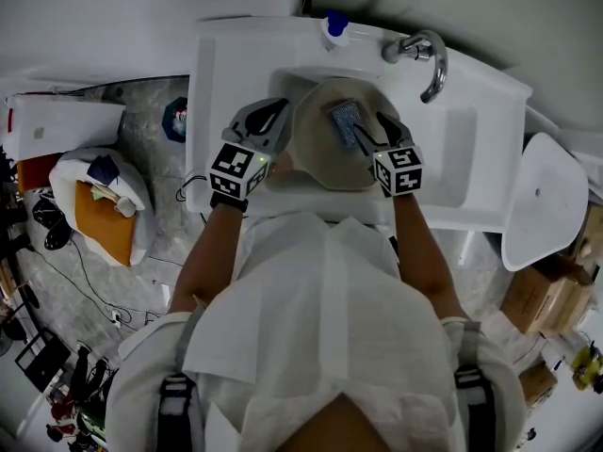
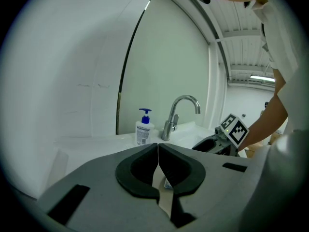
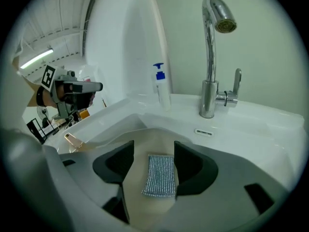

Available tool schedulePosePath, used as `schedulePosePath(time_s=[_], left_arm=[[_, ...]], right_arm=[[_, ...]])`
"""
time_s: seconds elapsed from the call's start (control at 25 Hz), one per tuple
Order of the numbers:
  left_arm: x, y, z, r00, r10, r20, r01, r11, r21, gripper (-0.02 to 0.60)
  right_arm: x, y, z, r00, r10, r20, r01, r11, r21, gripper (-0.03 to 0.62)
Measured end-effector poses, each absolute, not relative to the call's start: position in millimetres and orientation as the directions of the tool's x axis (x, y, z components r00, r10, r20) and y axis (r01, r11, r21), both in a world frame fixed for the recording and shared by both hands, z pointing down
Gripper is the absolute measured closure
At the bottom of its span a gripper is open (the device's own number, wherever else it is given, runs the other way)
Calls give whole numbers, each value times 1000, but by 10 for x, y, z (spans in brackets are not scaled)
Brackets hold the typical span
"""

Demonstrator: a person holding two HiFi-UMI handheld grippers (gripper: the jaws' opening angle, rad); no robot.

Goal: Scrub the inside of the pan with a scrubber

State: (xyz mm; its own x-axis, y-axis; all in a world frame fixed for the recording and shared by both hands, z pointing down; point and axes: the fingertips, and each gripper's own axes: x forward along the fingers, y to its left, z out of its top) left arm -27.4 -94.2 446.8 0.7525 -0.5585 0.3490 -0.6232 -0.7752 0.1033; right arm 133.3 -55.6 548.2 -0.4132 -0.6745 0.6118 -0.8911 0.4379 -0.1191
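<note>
A round beige pan [image 1: 325, 163] lies in the white sink basin [image 1: 452, 149]. A grey-blue woven scrubber [image 1: 345, 121] rests flat on the pan's inside. My right gripper [image 1: 369, 132] is open over the pan, and the scrubber [image 3: 160, 175] lies between its spread jaws [image 3: 153, 152] on the pan floor [image 3: 145, 146]. My left gripper [image 1: 272, 113] hovers at the pan's left rim with its jaws shut [image 2: 158, 151]; a beige strip shows in the gap behind its tips. The right gripper view has the left gripper [image 3: 91, 87] above the counter and a copper handle end [image 3: 71, 139] below it.
A chrome faucet [image 1: 429, 55] and a blue-capped soap bottle [image 1: 334, 28] stand at the back of the sink. On the floor are a white bin with an orange bag [image 1: 99, 210] to the left and a white seat [image 1: 546, 196] and cardboard boxes [image 1: 546, 299] to the right.
</note>
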Motion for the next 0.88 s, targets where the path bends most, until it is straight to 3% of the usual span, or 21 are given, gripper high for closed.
schedulePosePath(time_s=[0.52,0.88], left_arm=[[-319,-898,4589,741,-555,379,-630,-769,107,563],[-317,-933,4681,744,-538,396,-621,-775,114,563]], right_arm=[[1083,-534,6430,-349,-442,826,-850,520,-81,352],[972,-455,6930,-288,-307,907,-818,572,-66,402]])
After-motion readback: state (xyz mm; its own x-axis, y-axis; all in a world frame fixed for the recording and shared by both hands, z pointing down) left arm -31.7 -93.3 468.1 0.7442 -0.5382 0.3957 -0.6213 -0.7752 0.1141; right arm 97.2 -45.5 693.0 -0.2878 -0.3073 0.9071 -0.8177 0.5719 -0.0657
